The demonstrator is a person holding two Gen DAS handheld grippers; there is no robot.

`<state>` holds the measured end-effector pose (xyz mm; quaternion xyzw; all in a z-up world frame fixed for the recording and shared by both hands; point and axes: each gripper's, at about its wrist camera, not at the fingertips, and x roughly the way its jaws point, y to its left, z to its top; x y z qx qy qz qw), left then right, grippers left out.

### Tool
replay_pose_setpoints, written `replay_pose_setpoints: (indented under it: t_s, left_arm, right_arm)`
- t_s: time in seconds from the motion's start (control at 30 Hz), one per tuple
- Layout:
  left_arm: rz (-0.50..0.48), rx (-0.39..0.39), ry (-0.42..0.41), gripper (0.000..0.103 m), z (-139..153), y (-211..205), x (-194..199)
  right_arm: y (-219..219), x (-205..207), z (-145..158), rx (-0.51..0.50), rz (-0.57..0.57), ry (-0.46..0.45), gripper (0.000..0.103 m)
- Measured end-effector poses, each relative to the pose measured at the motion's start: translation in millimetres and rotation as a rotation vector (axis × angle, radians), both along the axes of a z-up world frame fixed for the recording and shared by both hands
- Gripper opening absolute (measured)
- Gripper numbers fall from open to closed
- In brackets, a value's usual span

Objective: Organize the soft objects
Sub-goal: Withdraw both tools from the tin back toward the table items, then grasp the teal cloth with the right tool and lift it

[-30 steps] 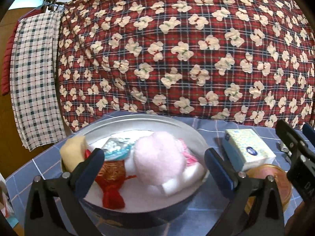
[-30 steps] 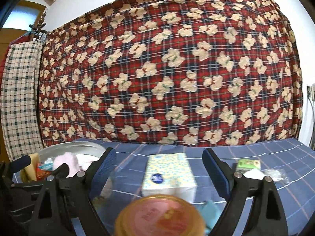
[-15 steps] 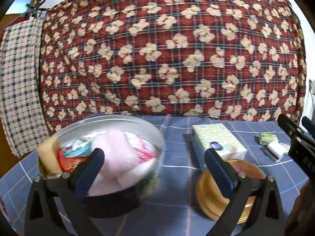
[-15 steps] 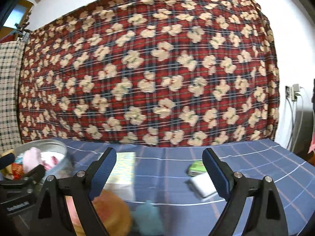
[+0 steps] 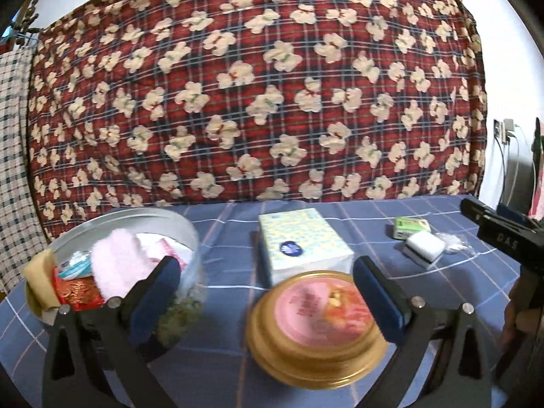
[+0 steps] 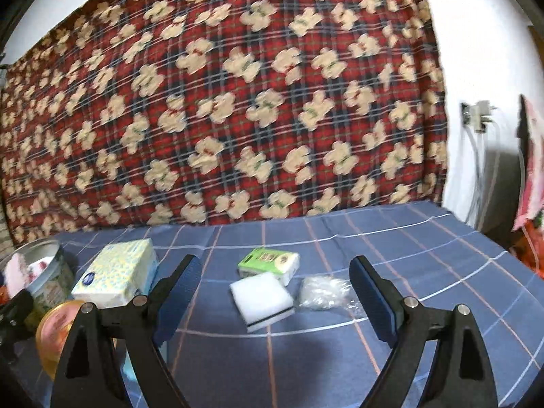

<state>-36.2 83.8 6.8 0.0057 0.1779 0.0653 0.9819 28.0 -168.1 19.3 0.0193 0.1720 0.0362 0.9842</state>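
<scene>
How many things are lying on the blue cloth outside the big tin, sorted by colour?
White: 1, the sponge block
Green and white: 1, the small packet
Clear: 1, the plastic bag
Yellow and white: 1, the tissue pack
Gold and pink: 1, the round lid
Total: 5

Both views are fisheye, each set low behind its own claw and looking forward along the two fingers, tilted slightly down over the blue checked cloth [image 5: 374, 214] toward the red patterned blanket [image 5: 258, 85] hung behind. The left claw [image 5: 265, 292] frames the gold-rimmed tin lid [image 5: 316, 326] close below it, the round tin [image 5: 142, 217] to its left. The right claw [image 6: 272, 292] faces further right — the white sponge [image 6: 261, 301] lies near, between its fingers. Both share the tissue box [image 5: 302, 241], the lid, the tin, the sponge and the green packet [image 6: 268, 260]; the right claw also shows at the left view's right edge.
</scene>
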Motion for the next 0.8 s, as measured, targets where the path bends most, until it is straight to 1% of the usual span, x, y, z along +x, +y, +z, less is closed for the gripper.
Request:
replay_pose_setpoints:
  t_s: [0.03, 0.07, 0.13, 0.17, 0.2, 0.23, 0.3, 0.4, 0.5, 0.57, 0.6, 0.63, 0.67, 0.7, 0.77, 0.8]
  left_arm:
    - [-0.003, -0.001, 0.002, 0.103, -0.1, -1.6, 0.5]
    - [-0.003, -0.002, 0.004, 0.103, -0.1, -3.4, 0.9]
    - [0.0, -0.005, 0.002, 0.103, 0.3, -4.1, 1.1]
    - [-0.001, -0.007, 0.001, 0.103, 0.5, -4.1, 1.4]
    - [0.001, -0.005, 0.003, 0.103, 0.3, -4.1, 1.4]
    - [0.003, -0.008, 0.004, 0.103, 0.5, -3.8, 1.5]
    - [0.006, -0.016, -0.002, 0.103, -0.1, -2.7, -0.3]
    - [0.015, -0.032, -0.01, 0.103, 0.6, 0.1, -2.0]
    - [0.017, -0.03, -0.011, 0.103, 1.0, -0.6, -2.0]
    - [0.017, -0.031, -0.015, 0.103, 1.2, 0.2, -2.3]
    - [0.017, -0.031, -0.016, 0.103, 1.2, 0.6, -2.3]
    - [0.018, -0.032, -0.016, 0.103, 1.1, 0.8, -2.3]
    - [0.017, -0.032, -0.015, 0.103, 1.1, 0.8, -2.3]
    - [0.018, -0.032, -0.013, 0.103, 1.0, 0.7, -1.9]
    - [0.017, -0.03, -0.014, 0.103, 1.2, 0.1, -1.7]
    - [0.017, -0.029, -0.013, 0.103, 1.2, 0.0, -1.4]
  right_arm:
    - [3.1, 0.9, -1.3, -0.004, 0.033, 0.015, 0.09]
    - [8.7, 2.2, -3.2, -0.011, 0.094, 0.047, 0.09]
    - [21.9, 5.0, -7.4, -0.02, 0.19, 0.109, 0.073]
    - [29.7, 7.4, -10.7, -0.026, 0.229, 0.145, 0.068]
    - [35.2, 10.2, -13.3, -0.03, 0.254, 0.174, 0.06]
    - [40.8, 14.1, -17.0, -0.033, 0.279, 0.209, 0.054]
    - [50.1, 22.8, -24.7, -0.011, 0.339, 0.282, 0.051]
    - [58.4, 30.6, -33.7, 0.008, 0.388, 0.354, 0.051]
    - [70.4, 34.0, -40.3, -0.014, 0.437, 0.4, 0.047]
    - [76.7, 35.3, -44.1, -0.039, 0.451, 0.426, 0.046]
    - [80.0, 37.3, -47.1, -0.054, 0.45, 0.447, 0.043]
    - [82.6, 39.4, -50.2, -0.059, 0.46, 0.469, 0.038]
    - [83.5, 40.6, -52.7, -0.06, 0.473, 0.483, 0.037]
    - [84.9, 41.7, -54.9, -0.062, 0.488, 0.501, 0.036]
    - [90.8, 42.9, -61.1, -0.096, 0.513, 0.542, 0.036]
    - [93.8, 41.4, -61.2, -0.124, 0.518, 0.538, 0.036]
